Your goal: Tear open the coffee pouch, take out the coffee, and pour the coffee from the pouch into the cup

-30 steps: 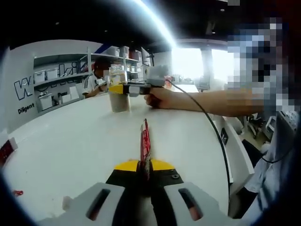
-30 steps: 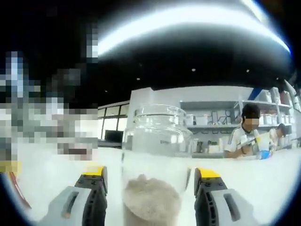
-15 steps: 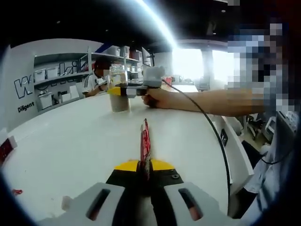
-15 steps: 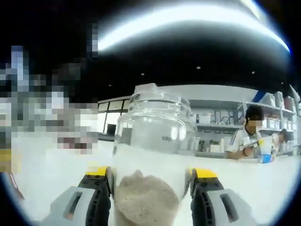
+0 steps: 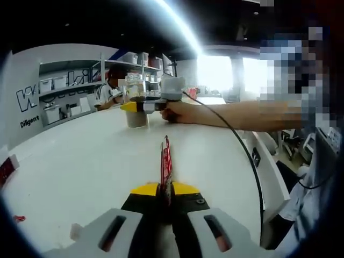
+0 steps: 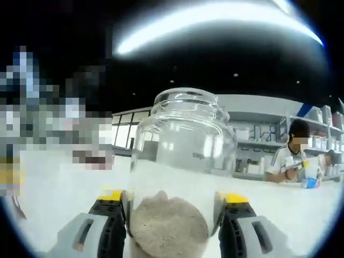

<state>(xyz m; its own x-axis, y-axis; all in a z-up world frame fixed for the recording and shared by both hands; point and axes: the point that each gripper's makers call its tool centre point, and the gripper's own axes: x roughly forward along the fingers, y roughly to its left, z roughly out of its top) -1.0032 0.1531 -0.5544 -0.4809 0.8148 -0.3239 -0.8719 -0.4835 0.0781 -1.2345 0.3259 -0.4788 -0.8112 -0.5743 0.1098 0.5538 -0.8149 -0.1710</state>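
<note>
1. Since a second ago the right gripper [image 6: 172,228] has closed in on the cup [image 6: 180,177]: its jaws stood apart from the glass then, and now they touch both sides of it at the bottom centre of the right gripper view. In the left gripper view the same gripper [image 5: 141,105] sits against the cup [image 5: 135,114] at upper centre-left, a little further left than before.
2. The left gripper [image 5: 166,189] has not changed: its jaws are shut on the coffee pouch [image 5: 165,161], a thin red strip seen edge-on rising from bottom centre.
3. The cup is a clear glass jar with a narrowed neck; pale brown coffee powder [image 6: 169,226] lies heaped in its base. So the pour looks done, or nearly so.
4. Handling, as a judgement: glass is stiff, smooth and breakable, likely to slip between hard jaws. A grip low on the straight wall, where the jaws sit now, seems safest. The pouch is light and limp, and may spill leftover powder if tipped.
5. Room: the white table [image 5: 80,161] runs broad and bare around the cup. Its edge falls away at the right of the left gripper view. A seated person works at the far side, well apart.
</note>
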